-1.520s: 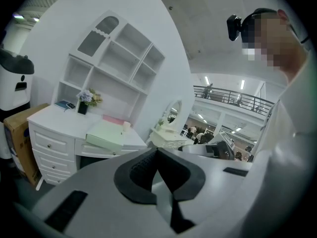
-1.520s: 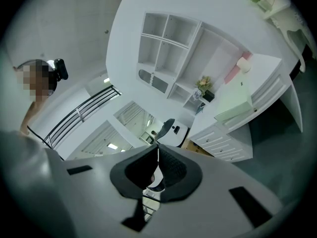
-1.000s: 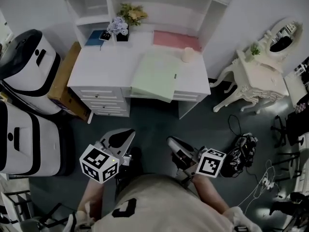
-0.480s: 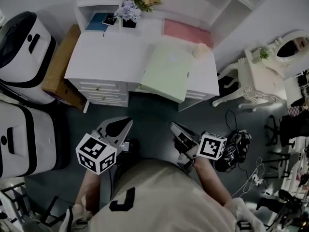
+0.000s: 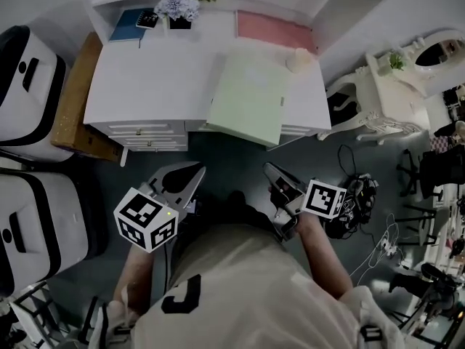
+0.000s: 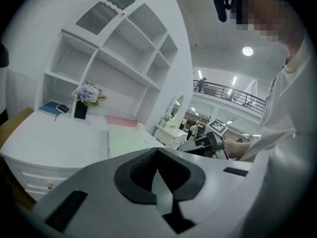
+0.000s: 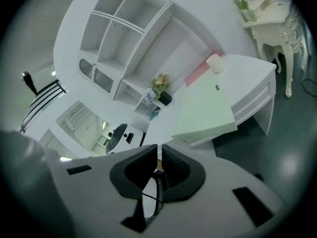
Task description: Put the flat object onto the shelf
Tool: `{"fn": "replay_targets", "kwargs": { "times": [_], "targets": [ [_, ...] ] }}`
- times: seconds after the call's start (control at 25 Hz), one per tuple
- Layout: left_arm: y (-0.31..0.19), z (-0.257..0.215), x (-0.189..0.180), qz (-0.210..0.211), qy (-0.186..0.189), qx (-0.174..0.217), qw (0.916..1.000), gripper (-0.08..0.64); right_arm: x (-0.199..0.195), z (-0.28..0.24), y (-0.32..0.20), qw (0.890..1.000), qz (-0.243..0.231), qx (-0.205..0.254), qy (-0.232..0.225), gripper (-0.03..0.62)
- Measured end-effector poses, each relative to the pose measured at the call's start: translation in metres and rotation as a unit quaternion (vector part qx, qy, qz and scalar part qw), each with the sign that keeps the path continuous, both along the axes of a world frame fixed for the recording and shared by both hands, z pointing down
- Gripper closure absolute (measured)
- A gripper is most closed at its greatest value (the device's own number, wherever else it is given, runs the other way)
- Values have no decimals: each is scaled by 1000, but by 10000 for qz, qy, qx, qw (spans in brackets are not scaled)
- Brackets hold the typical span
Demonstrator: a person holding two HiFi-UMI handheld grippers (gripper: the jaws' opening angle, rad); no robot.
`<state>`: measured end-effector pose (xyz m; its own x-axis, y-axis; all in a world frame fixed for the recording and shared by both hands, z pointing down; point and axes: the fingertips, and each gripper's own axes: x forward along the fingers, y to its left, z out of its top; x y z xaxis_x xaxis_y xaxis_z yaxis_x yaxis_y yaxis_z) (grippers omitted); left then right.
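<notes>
A pale green flat board (image 5: 247,97) lies on the white desk (image 5: 138,86), its near edge overhanging the desk's front. The same board shows in the left gripper view (image 6: 126,140) and in the right gripper view (image 7: 205,110). The white shelf unit (image 6: 124,48) rises at the back of the desk, its compartments bare (image 7: 133,29). My left gripper (image 5: 195,173) hangs over the dark floor short of the desk, shut and holding nothing (image 6: 156,149). My right gripper (image 5: 269,168) is level with it, also shut and holding nothing (image 7: 158,147).
On the desk are a pink flat sheet (image 5: 275,29), a cream cup (image 5: 298,60), a flower vase (image 5: 174,9) and a blue book (image 5: 131,24). A cardboard box (image 5: 73,107) and white cases (image 5: 29,71) stand at the left. At the right are a dressing table (image 5: 385,97) and floor cables (image 5: 356,209).
Both grippers have moved forward towards the desk, and the desk sits nearer and larger in the head view. Both stayed shut with nothing in them.
</notes>
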<state>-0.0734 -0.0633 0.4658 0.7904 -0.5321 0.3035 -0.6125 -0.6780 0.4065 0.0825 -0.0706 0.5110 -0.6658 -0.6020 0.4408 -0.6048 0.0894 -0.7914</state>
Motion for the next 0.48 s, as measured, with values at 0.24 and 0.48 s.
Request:
{"fn": "replay_targets", "kwargs": {
  "times": [0.24,0.48],
  "targets": [
    [-11,7,8,-55,11,-177,9998,548,40,40,-24,9976,428,-537,84,339],
    [-27,20,17,-351,-129,-457,9983,546,88,86,-57,9925,882,-824,208,232]
  ]
}}
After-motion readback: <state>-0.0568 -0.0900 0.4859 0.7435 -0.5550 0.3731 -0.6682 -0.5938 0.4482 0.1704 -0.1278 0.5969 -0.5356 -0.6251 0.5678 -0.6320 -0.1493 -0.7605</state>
